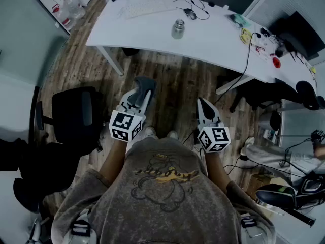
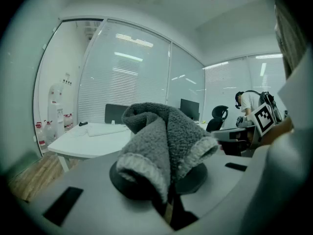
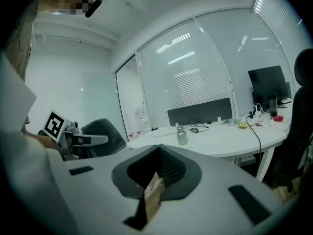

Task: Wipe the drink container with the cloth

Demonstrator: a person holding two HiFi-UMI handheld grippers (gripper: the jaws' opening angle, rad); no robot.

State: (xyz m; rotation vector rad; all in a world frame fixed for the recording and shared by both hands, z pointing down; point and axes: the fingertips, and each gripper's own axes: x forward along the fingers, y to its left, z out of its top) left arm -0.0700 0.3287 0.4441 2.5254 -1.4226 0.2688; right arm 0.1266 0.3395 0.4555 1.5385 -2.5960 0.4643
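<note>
Two tongs are held out in front of a person who stands on the wooden floor point(image 1: 172, 80). The left tongs point(image 1: 140, 91) are shut tight on a grey fluffy cloth point(image 2: 161, 141); the cloth bunches up and flops over their tips. The right tongs point(image 1: 204, 107) are shut all the way, with nothing in them. The drink container point(image 1: 178, 28) is a small shiny metal bottle; it stands upright on the white surface point(image 1: 218, 39), across a strip of floor from the person and well apart from both tongs. Behind it lie a white keyboard point(image 1: 147, 6) and a dark mouse point(image 1: 190, 14) with its wire; a black chair point(image 1: 76, 113) stands on the floor at the person's left side.
</note>
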